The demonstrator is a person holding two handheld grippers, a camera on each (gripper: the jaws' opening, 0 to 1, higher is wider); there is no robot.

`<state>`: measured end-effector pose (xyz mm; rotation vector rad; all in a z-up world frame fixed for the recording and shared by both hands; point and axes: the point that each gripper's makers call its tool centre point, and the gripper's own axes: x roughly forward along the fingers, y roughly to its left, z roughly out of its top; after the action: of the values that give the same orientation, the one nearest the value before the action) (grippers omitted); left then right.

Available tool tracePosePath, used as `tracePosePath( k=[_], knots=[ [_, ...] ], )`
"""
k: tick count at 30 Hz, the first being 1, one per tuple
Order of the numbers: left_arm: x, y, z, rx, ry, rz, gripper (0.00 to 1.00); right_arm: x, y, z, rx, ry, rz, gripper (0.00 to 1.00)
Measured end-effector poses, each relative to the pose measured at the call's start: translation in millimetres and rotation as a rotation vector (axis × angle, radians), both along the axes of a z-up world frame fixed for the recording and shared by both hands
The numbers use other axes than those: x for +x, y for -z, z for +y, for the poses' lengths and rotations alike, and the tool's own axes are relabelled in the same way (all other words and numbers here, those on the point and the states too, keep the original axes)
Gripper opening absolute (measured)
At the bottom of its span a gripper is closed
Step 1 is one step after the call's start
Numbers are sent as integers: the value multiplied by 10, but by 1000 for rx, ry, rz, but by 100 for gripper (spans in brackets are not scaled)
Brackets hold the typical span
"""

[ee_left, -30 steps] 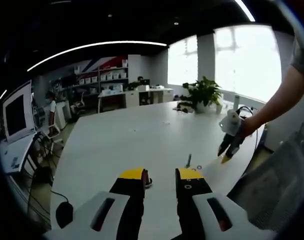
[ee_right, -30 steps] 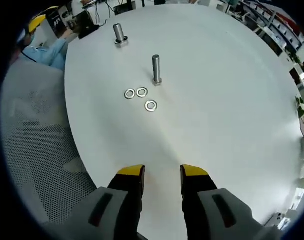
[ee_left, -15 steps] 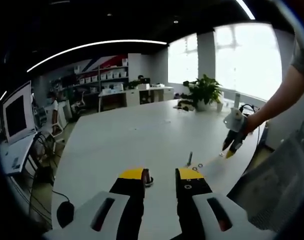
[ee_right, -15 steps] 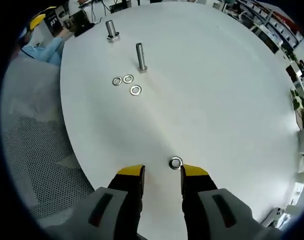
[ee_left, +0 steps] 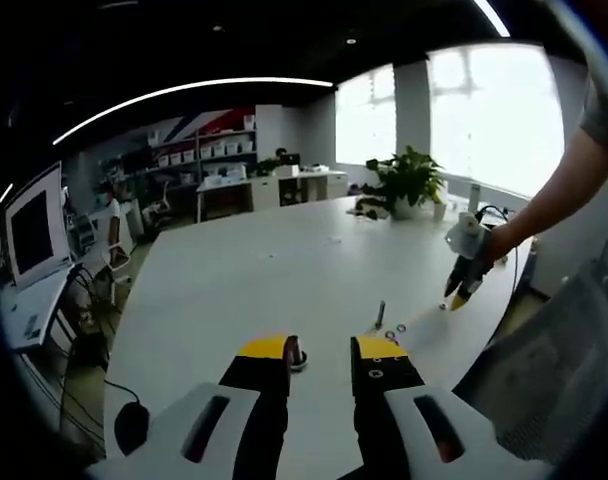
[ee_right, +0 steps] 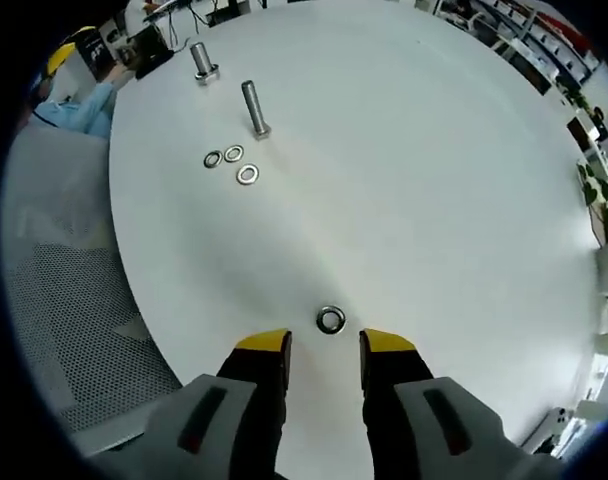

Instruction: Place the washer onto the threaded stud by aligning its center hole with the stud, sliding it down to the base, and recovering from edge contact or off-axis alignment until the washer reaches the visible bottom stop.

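Note:
On the white round table (ee_right: 414,180) two upright threaded studs stand: a nearer stud (ee_right: 254,108) and a farther stud (ee_right: 202,62). Three washers (ee_right: 234,160) lie flat beside the nearer stud. A single washer (ee_right: 331,320) lies just ahead of my right gripper (ee_right: 325,345), which is open with nothing between its yellow-tipped fingers. My left gripper (ee_left: 322,350) is open too and holds nothing. One stud (ee_left: 294,352) stands close by its left finger, and the other stud (ee_left: 381,313) is a little beyond, with washers (ee_left: 394,330) at its foot. The right gripper (ee_left: 460,292) hangs over the table's right edge.
A mesh chair (ee_right: 64,300) sits off the table edge by the right gripper. A person's blue sleeve (ee_right: 79,100) lies past the far studs. A potted plant (ee_left: 404,185) stands at the table's far end. A monitor (ee_left: 29,230) and a cable are at the left.
The right gripper's camera has drawn back along the table edge, so the studs look smaller and a single washer has come into view before its jaws. The left gripper has hardly moved.

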<state>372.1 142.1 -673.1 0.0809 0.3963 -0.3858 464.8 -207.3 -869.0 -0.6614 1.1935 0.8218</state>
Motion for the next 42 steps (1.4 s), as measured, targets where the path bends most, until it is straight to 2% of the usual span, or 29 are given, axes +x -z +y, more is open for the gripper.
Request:
tracePosePath(
  k=[21, 28, 42],
  knots=[
    [-7, 15, -5, -1, 0, 7, 22, 55, 83, 61, -9, -10, 16, 28],
    [-1, 20, 15, -11, -9, 11, 22, 60, 92, 56, -11, -17, 34, 25],
    [-7, 60, -17, -3, 6, 30, 21, 74, 86, 56, -13, -74, 23, 16]
  ],
)
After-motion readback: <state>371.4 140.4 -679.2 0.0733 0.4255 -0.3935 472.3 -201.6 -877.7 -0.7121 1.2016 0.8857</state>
